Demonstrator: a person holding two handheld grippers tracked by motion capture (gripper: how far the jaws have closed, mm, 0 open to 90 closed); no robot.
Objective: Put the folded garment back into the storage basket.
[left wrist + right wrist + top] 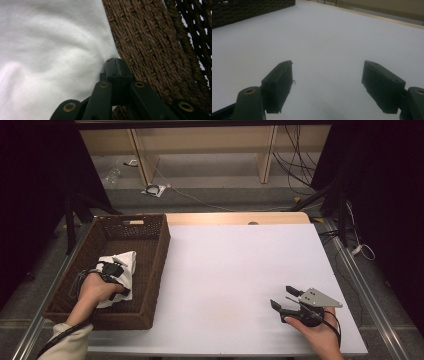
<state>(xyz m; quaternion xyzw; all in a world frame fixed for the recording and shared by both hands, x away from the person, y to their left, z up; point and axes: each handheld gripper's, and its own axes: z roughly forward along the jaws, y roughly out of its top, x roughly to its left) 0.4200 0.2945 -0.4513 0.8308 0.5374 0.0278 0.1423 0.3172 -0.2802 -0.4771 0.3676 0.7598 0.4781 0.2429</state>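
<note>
Left gripper [116, 65] down inside the woven basket [152, 270], jaws pressed together at the edge of the white cloth [50, 55], seemingly pinching a fold against the basket wall to lift or settle it. Right gripper [286, 299] well apart over the bare white table [240, 270], jaws spread and holding nothing, likely parked clear of the work.

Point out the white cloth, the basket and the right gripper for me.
white cloth [126, 261], high view, its upper folded part.
basket [159, 257], high view, its right wall.
right gripper [284, 297], high view, midway between its open jaws.
</note>
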